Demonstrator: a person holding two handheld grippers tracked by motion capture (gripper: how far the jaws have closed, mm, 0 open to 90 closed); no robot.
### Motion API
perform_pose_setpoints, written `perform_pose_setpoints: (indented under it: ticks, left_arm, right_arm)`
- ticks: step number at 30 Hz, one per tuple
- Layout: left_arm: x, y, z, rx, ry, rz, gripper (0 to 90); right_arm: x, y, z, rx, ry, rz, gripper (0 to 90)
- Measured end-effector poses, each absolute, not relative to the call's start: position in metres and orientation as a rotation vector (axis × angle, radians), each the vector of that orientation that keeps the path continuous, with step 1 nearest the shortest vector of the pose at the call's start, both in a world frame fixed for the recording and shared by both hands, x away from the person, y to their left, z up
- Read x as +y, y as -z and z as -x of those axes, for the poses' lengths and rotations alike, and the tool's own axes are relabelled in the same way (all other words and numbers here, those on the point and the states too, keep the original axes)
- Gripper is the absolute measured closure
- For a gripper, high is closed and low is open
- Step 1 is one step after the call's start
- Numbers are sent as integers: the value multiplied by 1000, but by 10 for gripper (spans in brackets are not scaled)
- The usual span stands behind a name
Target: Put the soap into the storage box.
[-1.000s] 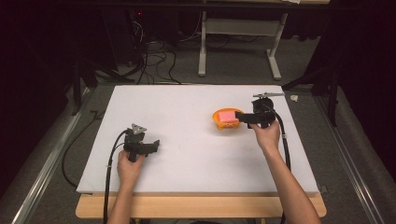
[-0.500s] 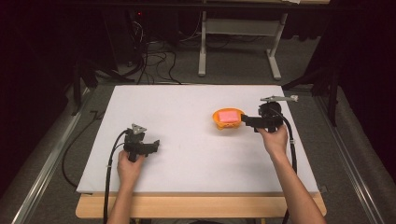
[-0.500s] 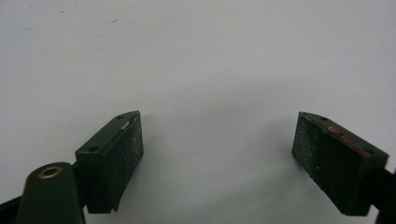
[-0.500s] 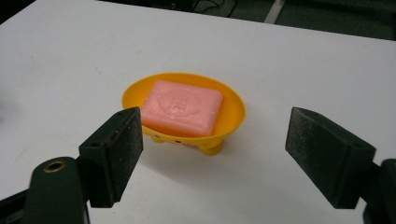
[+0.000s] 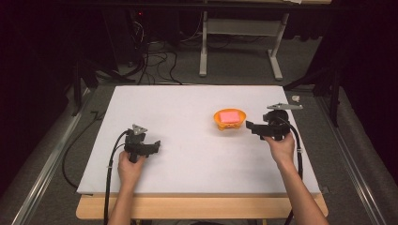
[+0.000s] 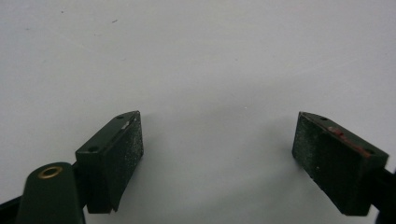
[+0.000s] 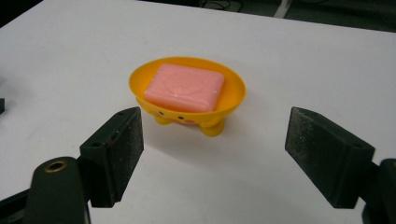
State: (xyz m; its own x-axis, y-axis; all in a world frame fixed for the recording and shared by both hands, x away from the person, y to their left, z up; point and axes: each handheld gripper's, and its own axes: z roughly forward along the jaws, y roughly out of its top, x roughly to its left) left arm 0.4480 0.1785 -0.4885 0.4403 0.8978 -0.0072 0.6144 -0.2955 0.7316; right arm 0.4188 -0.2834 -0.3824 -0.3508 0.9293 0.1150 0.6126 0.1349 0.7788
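An orange soap dish (image 5: 229,121) on small feet stands on the white table right of centre, with a pink bar of soap (image 5: 229,116) lying in it. In the right gripper view the dish (image 7: 233,95) and soap (image 7: 185,87) sit just beyond my open jaws. My right gripper (image 5: 249,126) is a short way to the right of the dish, pointing at it, open and holding nothing. My left gripper (image 5: 157,147) rests low over the table at the front left, open and empty; its own view shows bare white surface between the fingertips (image 6: 114,154).
The white tabletop (image 5: 187,108) sits on a wooden board (image 5: 197,206). Behind the table are a metal stand (image 5: 239,42) and cables on the floor (image 5: 155,61). Each gripper trails a black cable (image 5: 110,173) off the front edge.
My right gripper has pulled back to the right, away from the soap dish, and now stands apart from it. The left gripper has stayed in place.
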Motion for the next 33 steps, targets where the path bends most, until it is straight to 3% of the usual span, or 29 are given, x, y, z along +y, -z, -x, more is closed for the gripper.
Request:
perform_pose_setpoints:
  ticks: [33]
  left_arm:
    - [179,488,-448,1266,-541,-2024,168]
  right_arm:
    - [-301,435,-389,2049,-1122,-1523,218]
